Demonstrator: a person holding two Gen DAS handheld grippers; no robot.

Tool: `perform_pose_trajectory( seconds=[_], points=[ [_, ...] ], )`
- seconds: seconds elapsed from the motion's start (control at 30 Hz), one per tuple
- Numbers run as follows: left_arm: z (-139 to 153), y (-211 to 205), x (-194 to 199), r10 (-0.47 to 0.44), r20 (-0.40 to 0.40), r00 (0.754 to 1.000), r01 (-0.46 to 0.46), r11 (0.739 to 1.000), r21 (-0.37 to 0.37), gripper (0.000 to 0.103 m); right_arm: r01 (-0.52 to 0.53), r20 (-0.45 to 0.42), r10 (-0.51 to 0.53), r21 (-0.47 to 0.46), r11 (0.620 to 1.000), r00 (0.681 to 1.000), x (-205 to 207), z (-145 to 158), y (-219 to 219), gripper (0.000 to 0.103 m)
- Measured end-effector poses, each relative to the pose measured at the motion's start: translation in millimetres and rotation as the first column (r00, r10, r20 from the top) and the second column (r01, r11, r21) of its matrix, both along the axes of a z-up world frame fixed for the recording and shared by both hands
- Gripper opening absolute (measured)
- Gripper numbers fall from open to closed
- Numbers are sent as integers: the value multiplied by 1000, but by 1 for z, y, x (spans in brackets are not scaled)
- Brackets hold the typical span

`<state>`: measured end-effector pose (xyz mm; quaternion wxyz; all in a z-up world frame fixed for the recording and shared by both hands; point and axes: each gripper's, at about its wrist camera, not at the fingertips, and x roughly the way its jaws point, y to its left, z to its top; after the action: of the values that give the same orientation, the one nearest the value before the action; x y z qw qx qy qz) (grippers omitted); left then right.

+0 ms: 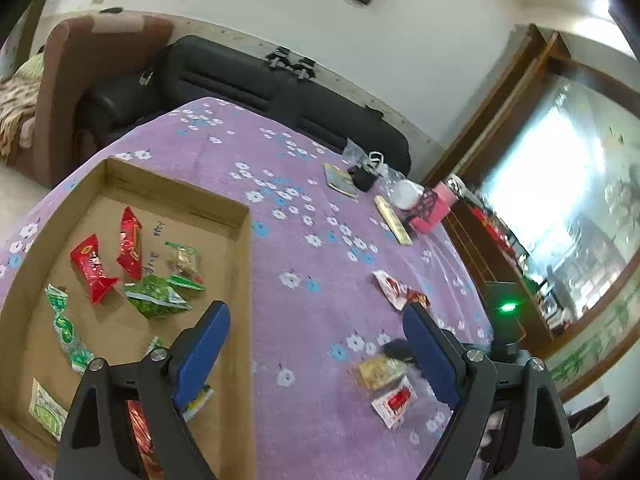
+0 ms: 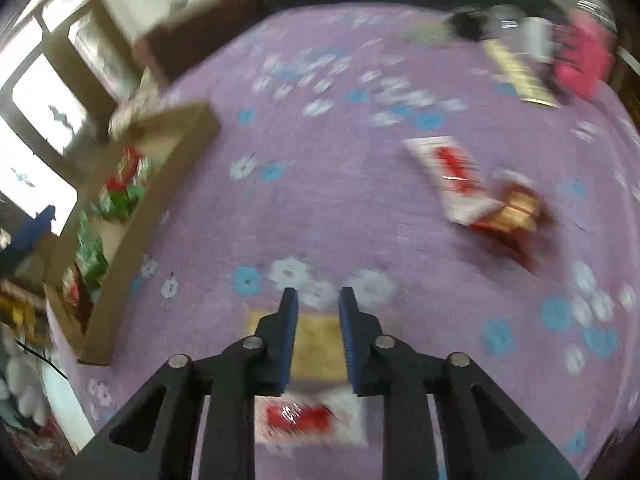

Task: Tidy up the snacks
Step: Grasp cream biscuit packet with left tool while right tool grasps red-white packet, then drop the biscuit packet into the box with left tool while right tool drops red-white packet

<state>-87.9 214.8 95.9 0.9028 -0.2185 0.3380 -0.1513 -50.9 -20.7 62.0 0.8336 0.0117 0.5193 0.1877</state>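
Observation:
My left gripper (image 1: 316, 308) stands wide open with nothing between its fingers, above the right wall of a cardboard tray (image 1: 240, 264). In the tray lie red packets (image 1: 92, 268) and green packets (image 1: 154, 296). On the purple flowered cloth, a yellow packet (image 1: 378, 372) and a white-and-red packet (image 1: 394, 400) lie side by side. In the blurred right wrist view my right gripper (image 2: 317, 292) points down over the yellow packet (image 2: 318, 344). Its jaws stand narrow with a gap, and the packet looks flat beneath them. The white-and-red packet (image 2: 308, 420) lies just nearer.
Another white-and-red packet (image 2: 448, 172) and a brown-gold snack (image 2: 516, 208) lie further right on the cloth. At the table's far right edge sit a pink item (image 1: 434, 210), a yellow strip (image 1: 394, 220) and a booklet (image 1: 340, 180). A black sofa (image 1: 260, 80) stands behind.

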Motion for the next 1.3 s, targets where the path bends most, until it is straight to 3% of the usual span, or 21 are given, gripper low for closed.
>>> perform_pose_trajectory(
  seconds=[0.1, 0.23, 0.33, 0.37, 0.4, 0.53, 0.8, 0.83, 0.9, 0.93, 1.1, 1.3],
  points=[
    [-1, -15, -4, -37, -1, 999, 37, 998, 46, 91, 40, -6, -39, 68, 997, 999, -36, 7, -31, 29],
    [-8, -28, -2, -57, -23, 998, 58, 997, 54, 91, 17, -103, 3, 194, 981, 995, -75, 0, -39, 29],
    [-11, -37, 0, -62, -30, 998, 64, 997, 47, 91, 58, -177, -8, 281, 958, 984, -74, -9, -36, 39],
    [-11, -39, -1, -66, -30, 997, 67, 997, 48, 91, 87, -188, -36, 270, 959, 982, -73, -12, -35, 47],
    [-11, -40, -2, -68, -30, 997, 70, 996, 49, 91, 125, -191, -82, 223, 967, 978, -70, -17, -33, 48],
    [-9, -41, -9, -55, -28, 998, 57, 996, 70, 91, 171, -148, -143, 194, 966, 979, -56, -15, -20, 52],
    [-11, -44, -7, -42, -28, 999, 45, 991, 122, 91, 111, 20, -110, -60, 992, 994, -34, -18, 32, 53],
    [-12, -46, -5, -47, -30, 998, 51, 990, 128, 91, 102, 48, -97, -102, 990, 994, -34, -19, 37, 52],
    [-14, -52, -2, -62, -37, 997, 67, 987, 148, 91, 90, 83, -78, -156, 984, 994, -33, -19, 37, 32],
    [-15, -55, 1, -70, -44, 997, 77, 985, 157, 91, 80, 96, -65, -170, 982, 993, -36, -20, 33, 28],
    [-31, -81, 22, -128, -112, 985, 149, 969, 197, 91, 90, 91, -78, -145, 985, 993, -38, -19, 0, 26],
    [-60, -125, 66, -157, -193, 969, 214, 921, 325, 91, 127, 79, -120, -86, 988, 990, -42, -18, -31, 26]
  ],
)
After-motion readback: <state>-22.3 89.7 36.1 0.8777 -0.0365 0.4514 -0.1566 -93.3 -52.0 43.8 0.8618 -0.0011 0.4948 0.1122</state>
